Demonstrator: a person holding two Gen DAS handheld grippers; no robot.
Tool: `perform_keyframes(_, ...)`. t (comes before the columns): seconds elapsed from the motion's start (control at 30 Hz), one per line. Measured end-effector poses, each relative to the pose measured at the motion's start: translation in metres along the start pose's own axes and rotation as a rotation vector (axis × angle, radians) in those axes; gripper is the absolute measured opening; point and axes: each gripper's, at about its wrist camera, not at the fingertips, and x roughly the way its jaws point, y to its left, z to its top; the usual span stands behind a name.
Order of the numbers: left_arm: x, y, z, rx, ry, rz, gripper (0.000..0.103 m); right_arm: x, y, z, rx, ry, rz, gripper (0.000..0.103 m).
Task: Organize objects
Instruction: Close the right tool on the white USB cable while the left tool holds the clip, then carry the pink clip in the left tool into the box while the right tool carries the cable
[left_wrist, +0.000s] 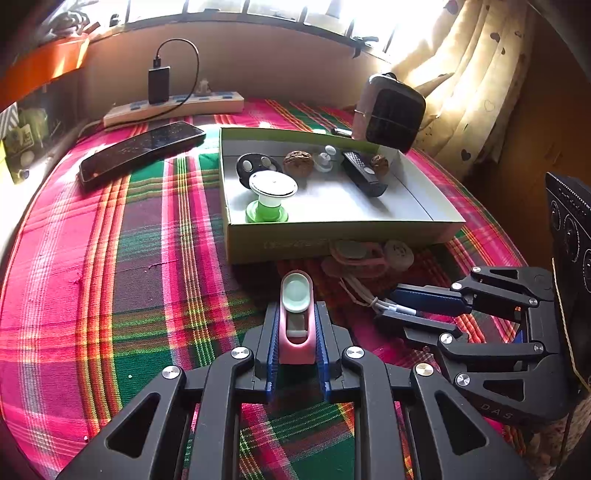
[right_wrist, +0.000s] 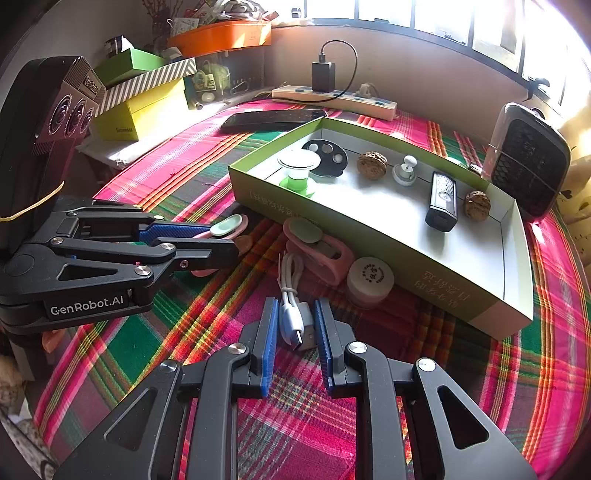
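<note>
The left gripper is clamped on a pink clip, held just above the plaid cloth, near side of the green-edged box. To its right, the right gripper is closed on the plug end of a white cable, apparently pinched. A second pink clip and a small round jar lie just beyond, against the box's near wall.

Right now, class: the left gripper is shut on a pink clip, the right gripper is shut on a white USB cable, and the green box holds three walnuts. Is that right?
Not quite. The green box holds two walnuts, not three, as the right wrist view shows. The rest stands: the left gripper is shut on the pink clip, the right gripper on the white USB cable.
</note>
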Motion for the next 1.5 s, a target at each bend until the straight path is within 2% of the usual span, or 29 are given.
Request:
perform_keyframes(0.77,-0.021,-0.013,0.012,0.027,-0.031,0.028,0.016,-0.022,-0.005,0.003,0.039,-0.055,0.04,0.021)
perform_keyframes(1.5,-0.019,-0.04,0.044,0.05,-0.052,-0.004,0.016,-0.048,-0.044,0.013,0.119,-0.121,-0.024,0.021)
